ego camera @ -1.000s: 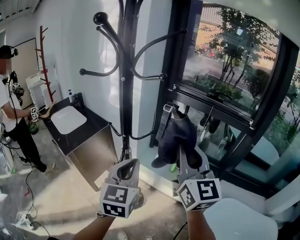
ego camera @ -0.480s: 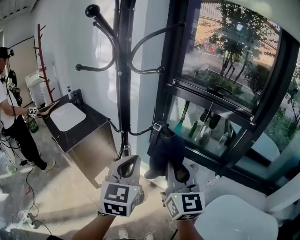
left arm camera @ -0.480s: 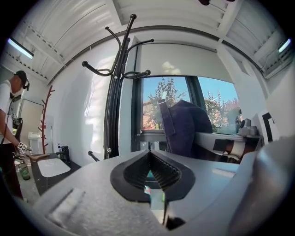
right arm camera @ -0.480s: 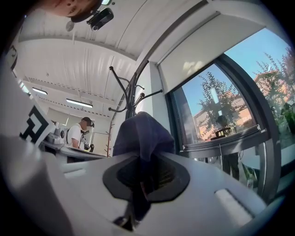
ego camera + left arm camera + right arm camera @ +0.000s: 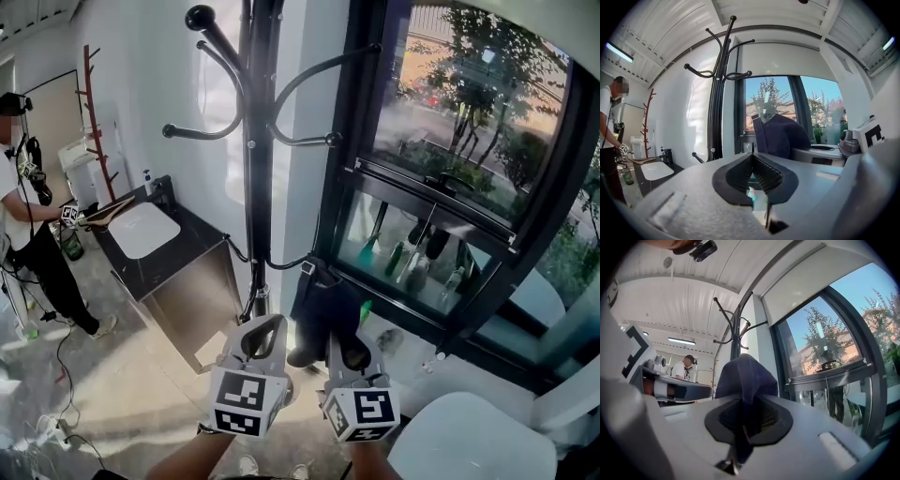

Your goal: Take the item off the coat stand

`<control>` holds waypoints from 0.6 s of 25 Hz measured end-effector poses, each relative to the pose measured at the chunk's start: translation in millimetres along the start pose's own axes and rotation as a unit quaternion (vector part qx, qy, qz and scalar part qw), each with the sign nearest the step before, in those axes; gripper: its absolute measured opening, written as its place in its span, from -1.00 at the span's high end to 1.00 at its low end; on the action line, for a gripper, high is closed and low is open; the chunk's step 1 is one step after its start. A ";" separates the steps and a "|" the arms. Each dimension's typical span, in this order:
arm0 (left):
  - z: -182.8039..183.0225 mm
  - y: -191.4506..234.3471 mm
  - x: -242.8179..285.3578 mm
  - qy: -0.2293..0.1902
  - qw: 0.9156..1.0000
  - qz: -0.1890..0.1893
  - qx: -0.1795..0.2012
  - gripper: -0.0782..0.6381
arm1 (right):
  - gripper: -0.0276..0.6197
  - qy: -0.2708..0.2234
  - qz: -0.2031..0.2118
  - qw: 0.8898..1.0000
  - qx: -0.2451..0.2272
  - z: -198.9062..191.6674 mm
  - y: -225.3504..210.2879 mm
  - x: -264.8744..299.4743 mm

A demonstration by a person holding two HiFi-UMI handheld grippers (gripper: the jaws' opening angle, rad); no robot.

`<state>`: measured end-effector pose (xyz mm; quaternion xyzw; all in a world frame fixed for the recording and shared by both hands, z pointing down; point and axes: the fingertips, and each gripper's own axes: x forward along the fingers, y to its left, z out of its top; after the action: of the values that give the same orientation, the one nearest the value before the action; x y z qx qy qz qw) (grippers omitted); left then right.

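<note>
R gripper (image 5: 746, 414) is clamped on a fold of the dark-blue cloth item (image 5: 324, 302). Its jaws are nearly together, w/ the fabric pinched between the pads and bunching up above them.

In the head view the item hangs at 12 o'clock of that gripper, in front of the lower pane of the window (image 5: 441, 141) and well below the upper hooks of the black stand (image 5: 251, 141). The stand's pole rises at approx 11 o'clock of the item. The item's strap end, w/ a pale buckle (image 5: 307, 267), sits just beside the tip of a low hook (image 5: 281, 264); whether they touch can't be told.

L gripper (image 5: 268, 326) is held at 9 o'clock of the R one, near it but apart. Its jaws are closed tip to tip w/ nothing between them. In its own view the item shows beyond the jaws at approx 1 o'clock, and the stand at 11 o'clock.

Bkgd, 9 o'clock in the head view: a person (image 5: 21, 202) in a white top & dark trousers stands by a black tabletop (image 5: 183, 251) w/ a white basin (image 5: 142, 228). A red stand (image 5: 92, 122) is against the wall behind.
</note>
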<state>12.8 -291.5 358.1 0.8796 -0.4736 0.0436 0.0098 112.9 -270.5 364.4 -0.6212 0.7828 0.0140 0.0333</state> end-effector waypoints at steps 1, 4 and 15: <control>-0.5 0.5 -0.2 0.001 1.000 0.001 0.000 0.78 | 0.85 0.000 0.001 1.000 0.000 -0.3 0.6 0.7; -1.2 2.3 -1.0 0.003 1.000 0.003 -0.001 0.78 | 0.85 0.000 0.005 1.000 -0.002 0.3 2.5 2.1; -6.8 4.5 -1.0 0.005 1.000 0.005 -0.003 0.78 | 0.85 -0.003 0.008 1.000 -0.004 0.0 3.5 3.1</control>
<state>8.0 -292.7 364.7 0.8768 -0.4784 0.0466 0.0144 108.8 -272.7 364.2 -0.6149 0.7877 0.0190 0.0330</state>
